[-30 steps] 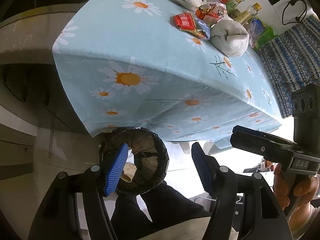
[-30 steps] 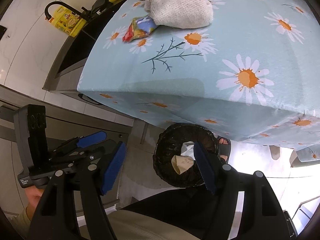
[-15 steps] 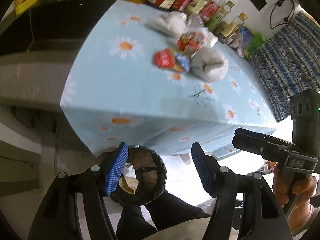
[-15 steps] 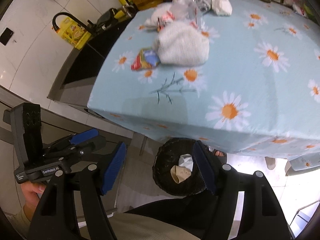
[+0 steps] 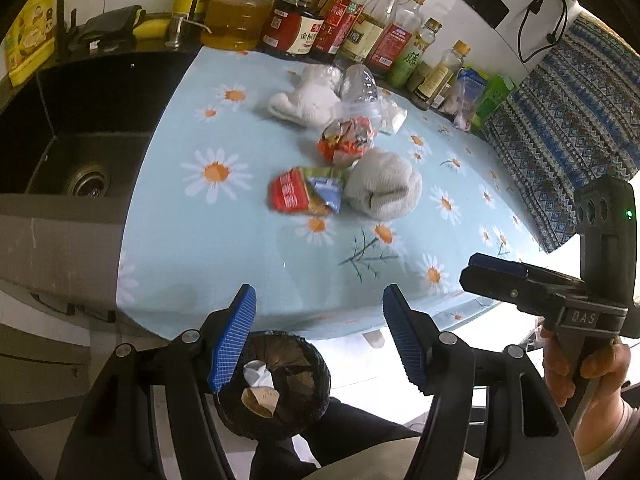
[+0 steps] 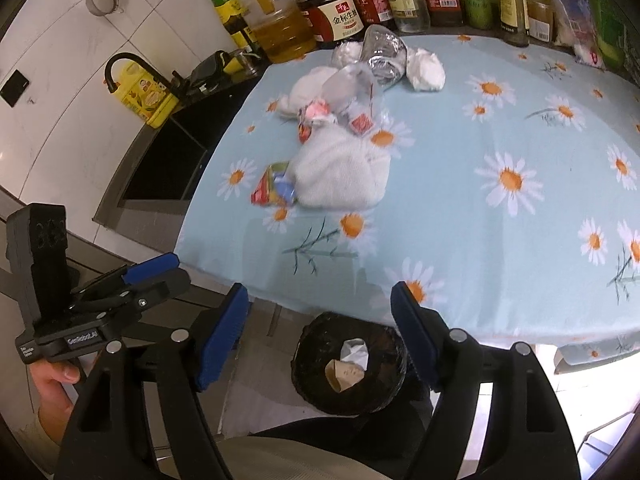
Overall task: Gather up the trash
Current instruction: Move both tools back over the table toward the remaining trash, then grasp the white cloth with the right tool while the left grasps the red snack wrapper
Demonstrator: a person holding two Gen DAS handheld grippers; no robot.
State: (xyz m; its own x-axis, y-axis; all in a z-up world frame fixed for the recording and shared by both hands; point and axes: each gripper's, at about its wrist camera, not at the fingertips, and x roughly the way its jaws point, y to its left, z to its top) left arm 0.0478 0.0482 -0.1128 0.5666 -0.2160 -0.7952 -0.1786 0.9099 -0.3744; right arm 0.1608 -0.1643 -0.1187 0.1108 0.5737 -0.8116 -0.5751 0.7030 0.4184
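Observation:
A black-lined trash bin stands on the floor below the table's near edge, holding a brown scrap and crumpled white paper. On the daisy tablecloth lie a red and blue snack wrapper, a crumpled colourful wrapper and a crushed clear bottle, between two white cloth bundles. My left gripper hangs open and empty over the table edge, above the bin. My right gripper is beside it, jaws opening, nothing between them.
A dark sink adjoins the table on the left. Several sauce and oil bottles line the back wall. A blue patterned cloth hangs at the right. A person's dark trouser leg lies just below the bin.
Both grippers have risen and tilted up: the table top with its trash and the bottles has come into view, and the bin has dropped low in both views. The right jaws stand slightly wider.

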